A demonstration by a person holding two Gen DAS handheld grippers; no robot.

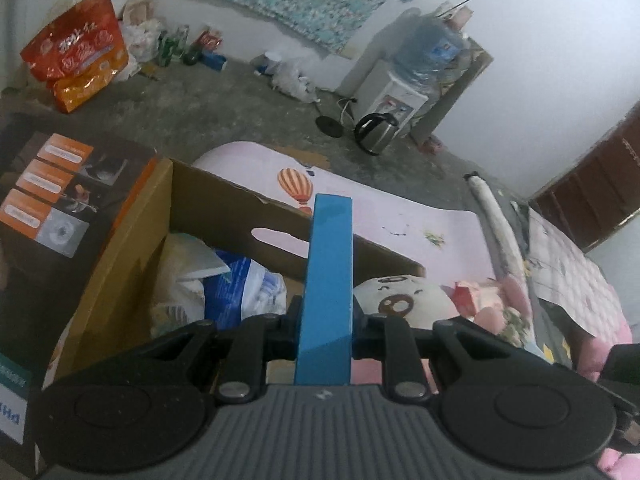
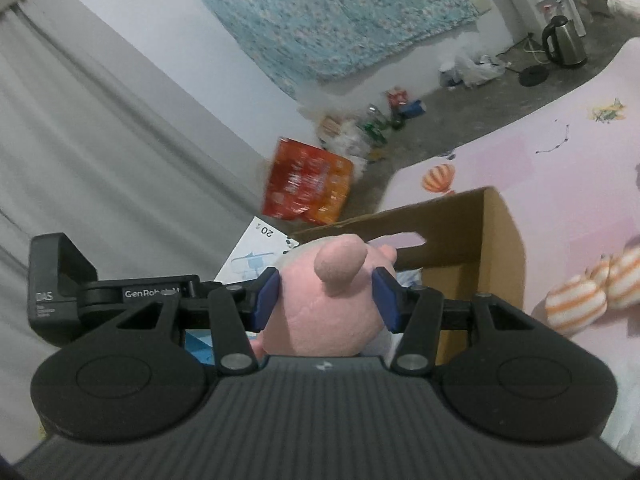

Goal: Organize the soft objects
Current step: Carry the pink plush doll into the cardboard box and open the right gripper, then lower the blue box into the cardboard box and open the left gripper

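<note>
- Firstly, left wrist view: left gripper, blue fingers pressed together, empty, above cardboard box holding soft packets; white face plush lies beside it.
- Right wrist view: right gripper clamps pink plush mid-body, near box; probably light, squashy, so grip centrally.

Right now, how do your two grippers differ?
The right gripper is clamped on a pink plush, its blue fingers held apart by the toy; the left gripper holds nothing, its fingers pressed together into one blue bar. The right one carries the plush beside the cardboard box; the left one points over the box toward a white plush. Both share black linkages and blue fingers.
</note>
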